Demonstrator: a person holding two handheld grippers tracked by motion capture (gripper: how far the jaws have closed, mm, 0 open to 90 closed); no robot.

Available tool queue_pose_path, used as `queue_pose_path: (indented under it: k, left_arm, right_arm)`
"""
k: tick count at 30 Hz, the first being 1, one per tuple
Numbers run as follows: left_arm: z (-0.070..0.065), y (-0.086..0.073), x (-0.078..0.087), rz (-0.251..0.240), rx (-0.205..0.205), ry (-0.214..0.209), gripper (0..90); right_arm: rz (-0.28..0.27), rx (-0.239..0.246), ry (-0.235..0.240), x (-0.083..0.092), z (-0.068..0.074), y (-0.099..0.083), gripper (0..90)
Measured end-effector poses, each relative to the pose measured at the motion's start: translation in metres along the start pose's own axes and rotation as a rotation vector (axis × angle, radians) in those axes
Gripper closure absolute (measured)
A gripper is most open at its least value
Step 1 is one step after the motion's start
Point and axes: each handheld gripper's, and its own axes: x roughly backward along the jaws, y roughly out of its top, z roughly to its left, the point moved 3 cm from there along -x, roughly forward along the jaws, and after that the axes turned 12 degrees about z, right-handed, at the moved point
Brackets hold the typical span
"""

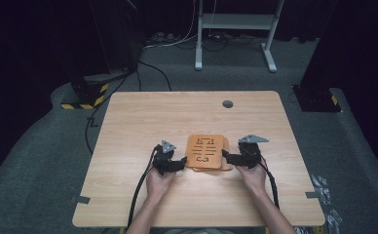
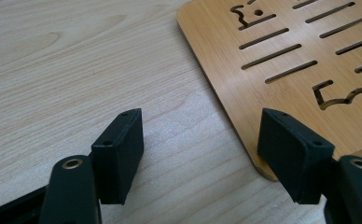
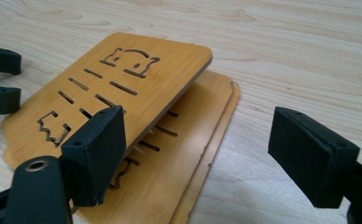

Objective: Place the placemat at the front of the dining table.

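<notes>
Item: stacked wooden boards [image 1: 206, 151] on table [image 1: 128, 122]. Left claw [image 1: 179, 163] and right claw [image 1: 227, 157] gape wide, empty. Risk: tilted top board [image 3: 118, 88] may slide if nudged.

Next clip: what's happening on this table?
A person holds a gripper in each hand on either side of a stack of slotted bamboo boards on the wooden table. Left gripper and right gripper are both open, gripping nothing. The top board sits tilted on the ones beneath.
</notes>
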Motion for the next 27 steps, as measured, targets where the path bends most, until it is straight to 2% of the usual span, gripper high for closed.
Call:
queue_pose_path:
  k: [10,21,27]
  left_arm:
    - [-0.001,0.0,0.0,-0.001,0.008,-0.003,31.6]
    - [-0.001,0.0,0.0,-0.001,0.008,-0.003,31.8]
    - [-0.001,0.0,0.0,-0.001,0.006,-0.002,31.8]
  right_arm:
    - [0.0,0.012,0.048,-0.005,0.006,0.002,19.3]
    - [0.037,0.031,0.079,-0.012,0.017,0.013,19.9]
    - [0.053,0.01,0.089,-0.019,0.018,0.013,19.9]
